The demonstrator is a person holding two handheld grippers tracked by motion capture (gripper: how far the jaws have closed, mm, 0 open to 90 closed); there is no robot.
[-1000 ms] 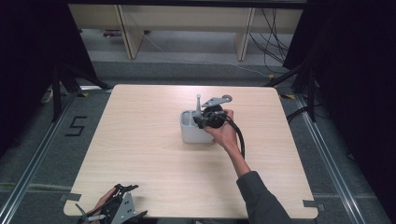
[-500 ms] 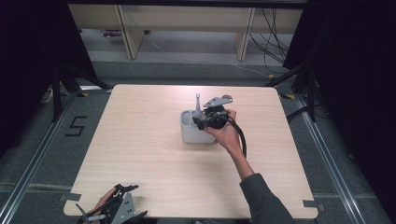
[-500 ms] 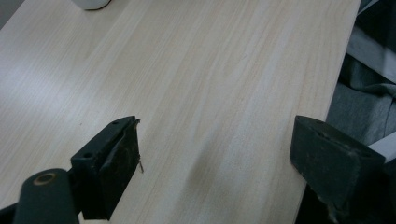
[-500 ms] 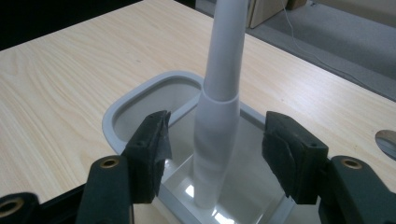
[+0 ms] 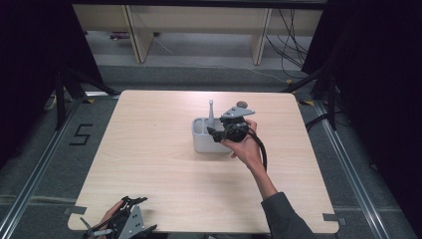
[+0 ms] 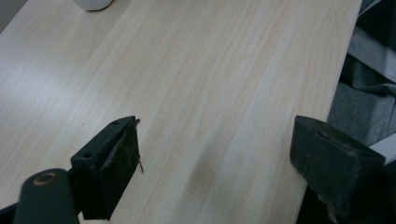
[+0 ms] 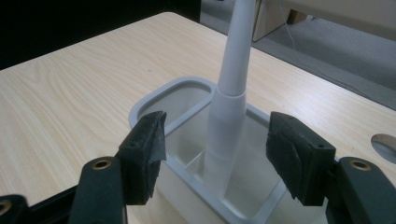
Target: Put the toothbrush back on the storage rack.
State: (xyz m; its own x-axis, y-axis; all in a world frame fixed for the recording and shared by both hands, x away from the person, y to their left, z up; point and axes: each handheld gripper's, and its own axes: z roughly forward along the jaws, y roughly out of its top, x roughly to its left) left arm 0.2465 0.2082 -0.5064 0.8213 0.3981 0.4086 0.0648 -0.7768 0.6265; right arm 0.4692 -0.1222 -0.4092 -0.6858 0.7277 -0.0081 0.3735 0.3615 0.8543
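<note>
Evidently your left gripper (image 5: 130, 217) sat open and idle at the near left edge of the worktop (image 5: 149, 164), so all the care belonged to the right. There, your right gripper (image 7: 217, 161) had just been opening, its jaws standing clear on either side of the white tool handle (image 7: 229, 116) without pressing it. You did well to lift straight away, so neither jaw knocked it. The tool stood tilted in the pale grey holder (image 5: 204, 144), a divided tub just right of the worktop's centre.
</note>
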